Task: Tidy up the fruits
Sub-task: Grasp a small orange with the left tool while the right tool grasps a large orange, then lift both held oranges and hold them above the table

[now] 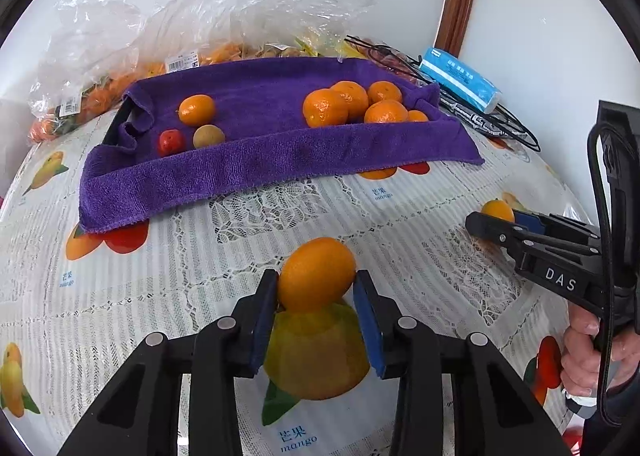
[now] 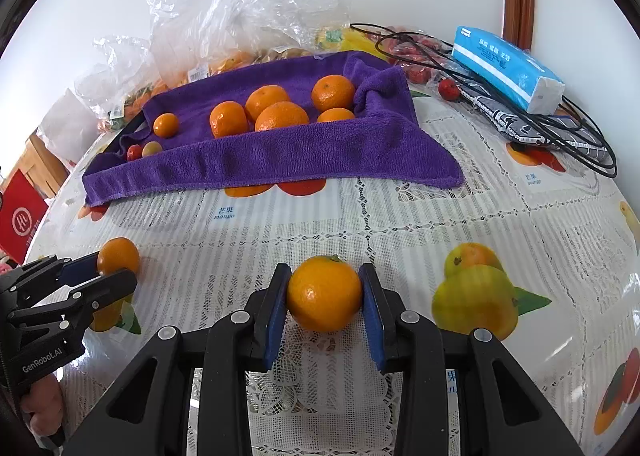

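Left hand-held gripper (image 1: 316, 290): clamped on a kumquat (image 1: 317, 274).
Right hand-held gripper (image 2: 325, 294): gripping an orange (image 2: 324, 293).
Towel (image 2: 280, 152): holds seven fruits, apparently.

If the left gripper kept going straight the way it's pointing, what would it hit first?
Probably the fruit-print tablecloth just beyond the kumquat it grips, well short of the purple towel; depth is uncertain.

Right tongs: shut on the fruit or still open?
Shut on it. Right tongs have both blue pads pressed against the small orange, with no visible gap either side.
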Motion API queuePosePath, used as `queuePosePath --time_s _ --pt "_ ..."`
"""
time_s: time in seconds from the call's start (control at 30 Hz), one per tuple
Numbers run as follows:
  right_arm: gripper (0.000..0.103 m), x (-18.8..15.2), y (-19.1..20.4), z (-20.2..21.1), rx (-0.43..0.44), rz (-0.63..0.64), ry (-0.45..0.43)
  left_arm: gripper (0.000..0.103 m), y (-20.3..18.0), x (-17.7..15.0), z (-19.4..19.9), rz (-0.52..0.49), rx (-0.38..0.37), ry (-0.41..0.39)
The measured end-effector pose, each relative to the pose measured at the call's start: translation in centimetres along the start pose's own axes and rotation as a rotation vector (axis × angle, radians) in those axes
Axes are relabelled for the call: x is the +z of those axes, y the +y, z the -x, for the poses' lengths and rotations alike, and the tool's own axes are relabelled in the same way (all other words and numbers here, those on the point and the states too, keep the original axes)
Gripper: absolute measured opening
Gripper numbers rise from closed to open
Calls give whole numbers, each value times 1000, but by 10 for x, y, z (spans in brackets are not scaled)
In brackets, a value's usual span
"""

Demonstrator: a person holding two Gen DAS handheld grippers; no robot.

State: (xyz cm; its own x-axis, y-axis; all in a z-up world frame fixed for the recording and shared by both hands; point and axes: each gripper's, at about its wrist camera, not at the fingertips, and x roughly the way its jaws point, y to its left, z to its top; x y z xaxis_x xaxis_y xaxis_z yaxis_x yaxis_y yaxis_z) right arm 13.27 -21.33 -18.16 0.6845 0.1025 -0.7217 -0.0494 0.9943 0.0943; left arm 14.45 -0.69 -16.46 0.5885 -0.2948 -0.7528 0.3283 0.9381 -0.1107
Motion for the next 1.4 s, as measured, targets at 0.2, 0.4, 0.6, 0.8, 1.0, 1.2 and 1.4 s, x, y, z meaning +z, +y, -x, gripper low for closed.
queuePosePath --time_s 0.2,0.4,0.6,0.8,1.0,1.2,1.4 --pt "37 0 4 -1 -26 29 5 35 0 5 -4 15 6 -2" --pt "37 0 6 -2 -33 36 6 35 4 5 -3 32 -12 -9" --pt "37 1 6 -2 -39 42 7 36 5 4 -4 42 -10 -5" --pt "38 1 8 -2 -53 56 10 43 -4 7 -7 3 23 4" --pt "38 0 7 -2 -47 51 9 36 1 9 -5 23 -4 -15" --pt "38 0 7 -3 -42 47 8 35 0 9 -5 27 -6 -17" --pt "38 0 7 -2 -44 48 8 35 2 9 -4 39 -4 -19"
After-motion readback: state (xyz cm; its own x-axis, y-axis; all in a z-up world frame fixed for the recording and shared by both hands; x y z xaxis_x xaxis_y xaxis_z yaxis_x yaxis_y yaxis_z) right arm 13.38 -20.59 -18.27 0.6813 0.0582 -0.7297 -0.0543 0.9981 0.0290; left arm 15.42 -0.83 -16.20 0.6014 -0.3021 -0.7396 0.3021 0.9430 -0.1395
